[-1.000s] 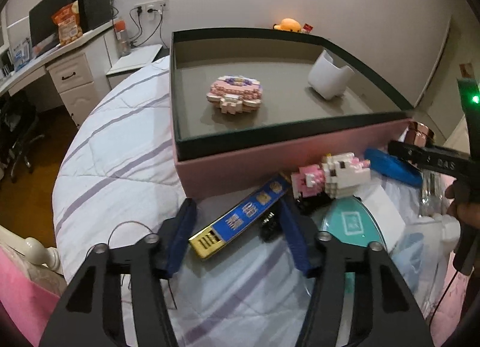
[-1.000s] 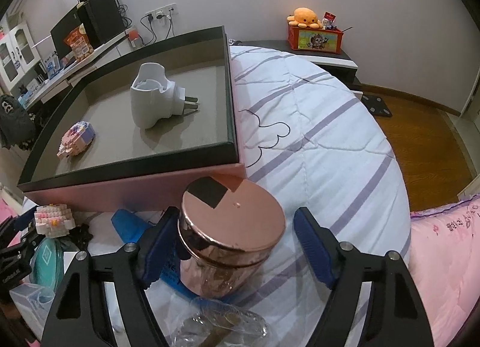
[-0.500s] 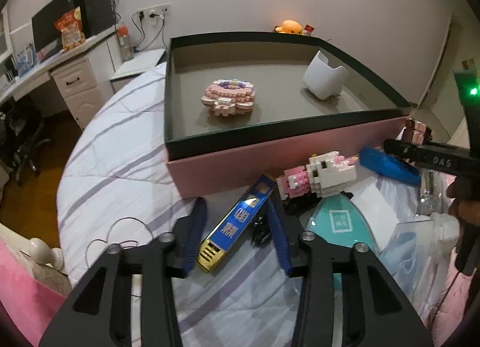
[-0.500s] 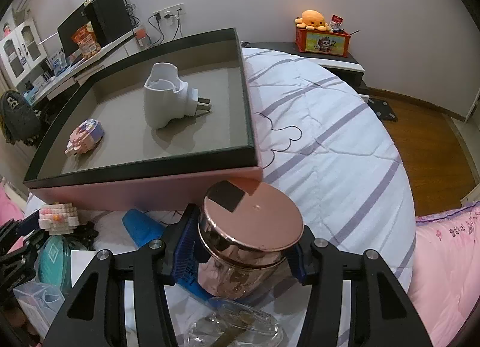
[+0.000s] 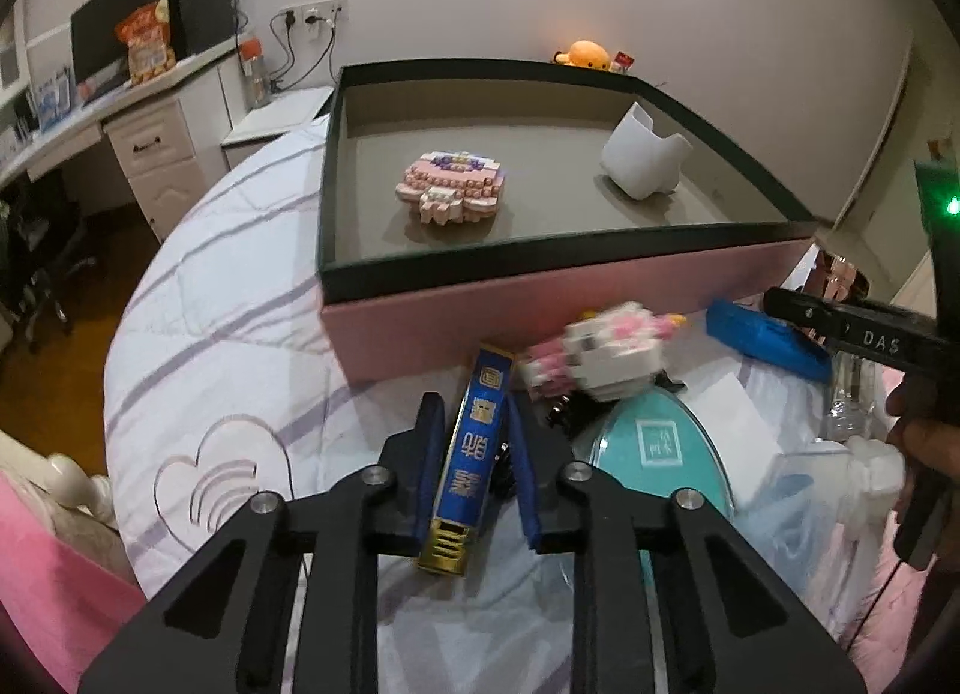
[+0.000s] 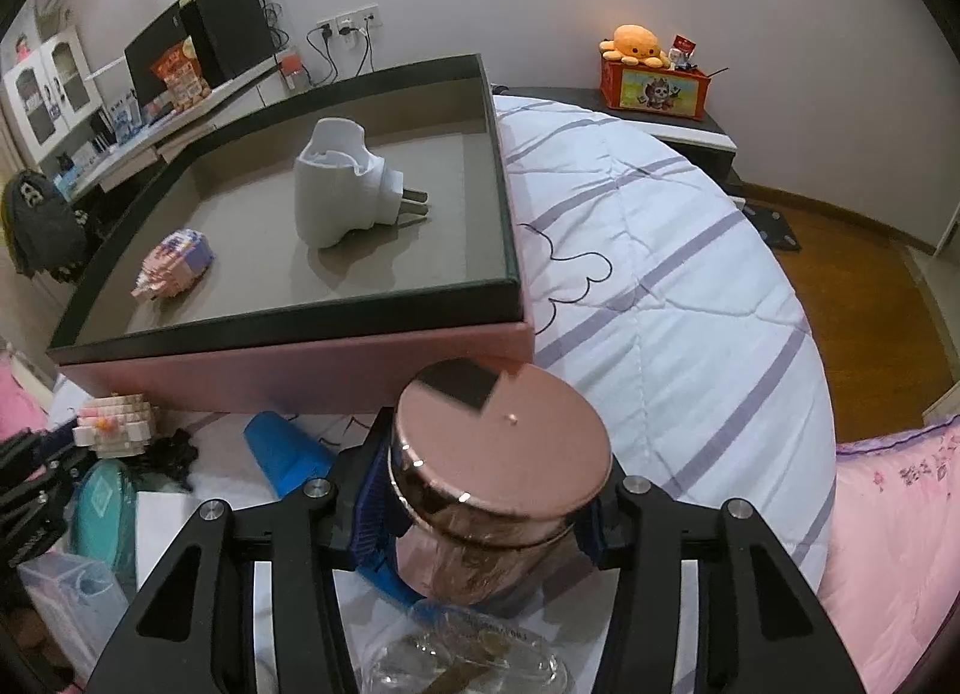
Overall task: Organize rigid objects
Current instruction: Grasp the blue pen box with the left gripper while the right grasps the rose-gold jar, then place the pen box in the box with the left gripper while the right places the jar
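A pink box with a dark rim (image 5: 540, 259) (image 6: 288, 328) sits on the bed and holds a pink brick figure (image 5: 453, 193) (image 6: 174, 262) and a white plug adapter (image 5: 645, 162) (image 6: 339, 190). My left gripper (image 5: 477, 424) is shut on a long blue and gold box (image 5: 474, 454) in front of the pink box. My right gripper (image 6: 486, 478) is shut on a copper-lidded jar (image 6: 498, 478) near the pink box's near right corner. A white and pink brick toy (image 5: 606, 352) (image 6: 114, 424) lies beside the blue box.
A teal round case (image 5: 654, 454) (image 6: 102, 508), a blue object (image 5: 762, 340) (image 6: 288, 454), clear plastic bags (image 6: 462, 658) and white paper (image 5: 732, 424) clutter the striped quilt (image 6: 660, 298). A desk (image 5: 102, 135) stands at left, a nightstand with an orange plush (image 6: 639, 42) behind.
Both grippers have closed: the left onto the blue and gold box, which now points along its fingers, the right onto the copper-lidded jar. The brick toy shifted slightly.
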The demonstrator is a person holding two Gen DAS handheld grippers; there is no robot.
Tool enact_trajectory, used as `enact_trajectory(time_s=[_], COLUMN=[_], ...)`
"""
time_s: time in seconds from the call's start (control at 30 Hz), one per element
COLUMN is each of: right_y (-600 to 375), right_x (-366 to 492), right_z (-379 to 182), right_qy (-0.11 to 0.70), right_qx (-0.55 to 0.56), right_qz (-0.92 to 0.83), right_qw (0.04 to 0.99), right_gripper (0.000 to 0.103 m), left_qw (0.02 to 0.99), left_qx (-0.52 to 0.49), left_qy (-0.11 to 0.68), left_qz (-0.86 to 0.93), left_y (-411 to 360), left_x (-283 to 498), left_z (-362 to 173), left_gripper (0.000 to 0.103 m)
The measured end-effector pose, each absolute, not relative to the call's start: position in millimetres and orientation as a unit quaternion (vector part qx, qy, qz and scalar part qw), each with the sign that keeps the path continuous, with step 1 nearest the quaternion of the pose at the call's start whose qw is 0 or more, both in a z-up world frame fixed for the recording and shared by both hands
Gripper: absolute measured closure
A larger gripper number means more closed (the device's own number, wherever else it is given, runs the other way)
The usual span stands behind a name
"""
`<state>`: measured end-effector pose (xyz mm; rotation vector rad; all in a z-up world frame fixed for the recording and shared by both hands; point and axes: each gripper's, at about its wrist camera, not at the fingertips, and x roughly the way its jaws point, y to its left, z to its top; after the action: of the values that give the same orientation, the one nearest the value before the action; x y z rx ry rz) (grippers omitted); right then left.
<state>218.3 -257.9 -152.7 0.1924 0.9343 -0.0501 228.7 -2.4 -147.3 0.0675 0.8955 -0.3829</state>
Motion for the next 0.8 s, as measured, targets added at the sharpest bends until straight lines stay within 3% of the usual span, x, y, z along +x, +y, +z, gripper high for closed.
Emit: enact_trajectory(time_s=[0.47, 0.8], right_y=[-260, -238], right_x=[203, 214], right_z=[-120, -68], right_qy=[0.417, 0.373], right_qx=[0.095, 0.079], right_qz=[-0.008, 0.039], right_qw=[0.904, 0.924], right_gripper=[0.052, 0.052], left_qw=[0.907, 0.932], left_qx=[0.039, 0.058], left_qy=[0.406, 0.350], left_qz=[-0.108, -0.075], left_y=[17, 11], left_x=[217, 228], left_z=[-120, -65], left_gripper=[0.087, 0.088])
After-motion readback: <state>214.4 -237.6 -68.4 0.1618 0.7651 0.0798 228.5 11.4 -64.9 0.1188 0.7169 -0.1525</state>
